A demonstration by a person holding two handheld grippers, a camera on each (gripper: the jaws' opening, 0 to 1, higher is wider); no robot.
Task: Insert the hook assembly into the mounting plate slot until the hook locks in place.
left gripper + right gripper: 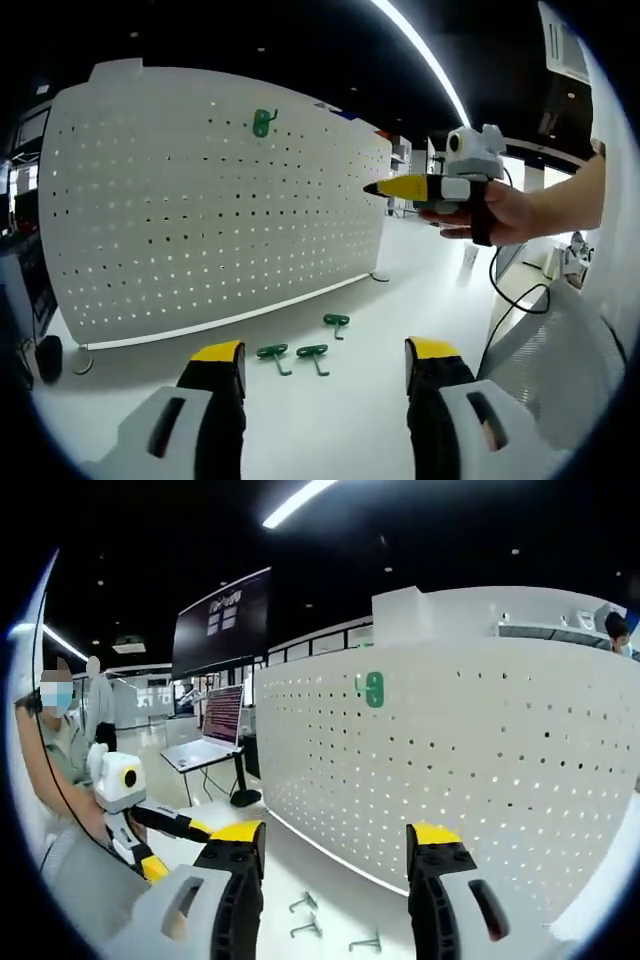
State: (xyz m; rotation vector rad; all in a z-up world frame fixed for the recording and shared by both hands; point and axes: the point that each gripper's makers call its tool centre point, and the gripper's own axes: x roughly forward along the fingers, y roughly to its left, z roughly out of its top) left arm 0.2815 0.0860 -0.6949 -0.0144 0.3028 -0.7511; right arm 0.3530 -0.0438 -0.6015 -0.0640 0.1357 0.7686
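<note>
Three green hooks point(303, 354) lie beyond left gripper point(325, 362)'s released, empty jaws.

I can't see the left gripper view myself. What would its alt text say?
A white pegboard stands upright on a white table, one green hook hanging near its top and three more green hooks lying loose at its foot. The left gripper is open and empty in the foreground; the right gripper, held in a hand, points toward the board.
</note>
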